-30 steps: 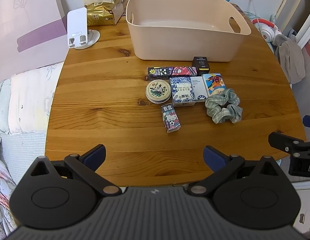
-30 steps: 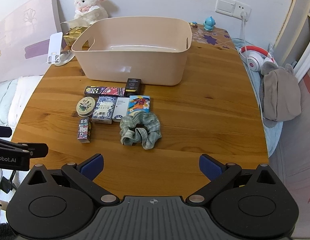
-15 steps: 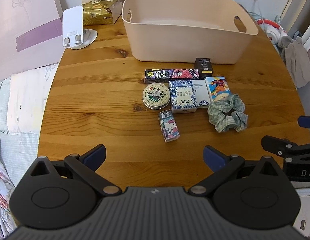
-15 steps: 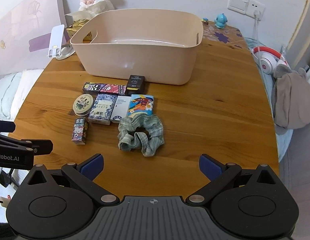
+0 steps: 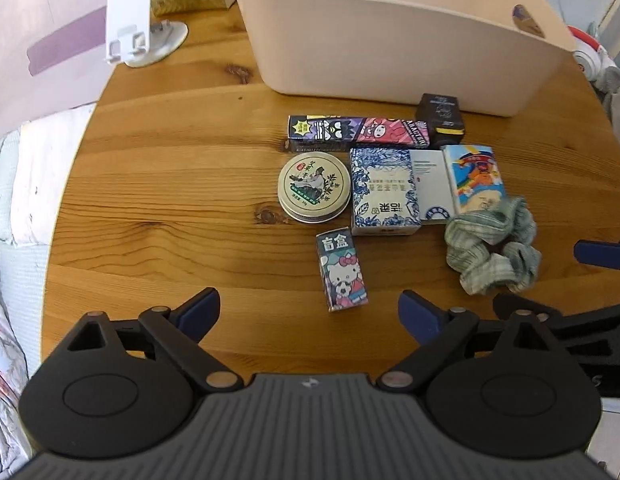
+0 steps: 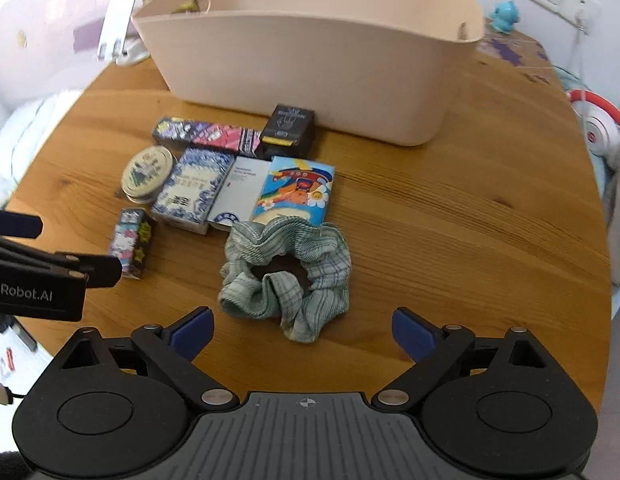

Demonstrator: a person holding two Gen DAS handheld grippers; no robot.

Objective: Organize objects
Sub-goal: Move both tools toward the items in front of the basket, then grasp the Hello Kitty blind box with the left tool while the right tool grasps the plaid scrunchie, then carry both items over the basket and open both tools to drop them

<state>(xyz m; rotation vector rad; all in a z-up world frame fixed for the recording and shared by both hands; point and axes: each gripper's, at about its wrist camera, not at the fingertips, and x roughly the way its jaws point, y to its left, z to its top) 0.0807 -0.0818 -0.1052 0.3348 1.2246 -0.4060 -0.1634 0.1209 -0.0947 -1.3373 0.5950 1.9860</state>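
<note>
the round table (image 5: 158, 208) is varnished wood with visible grain and knots and a soft sheen. the beige storage bin (image 5: 389, 44) is smooth matt plastic. the green plaid scrunchie (image 6: 286, 268) is soft, ribbed, gathered cloth. the round balm tin (image 5: 313, 186) is metal with a shiny rim and a printed lid. the hello kitty box (image 5: 341, 274) and the blue floral box (image 5: 383, 192) are printed, slightly glossy cardboard. the white phone stand (image 5: 130, 28) is smooth plastic. both grippers' bodies (image 6: 306, 432) are matt black plastic, ribbed in the middle.
</note>
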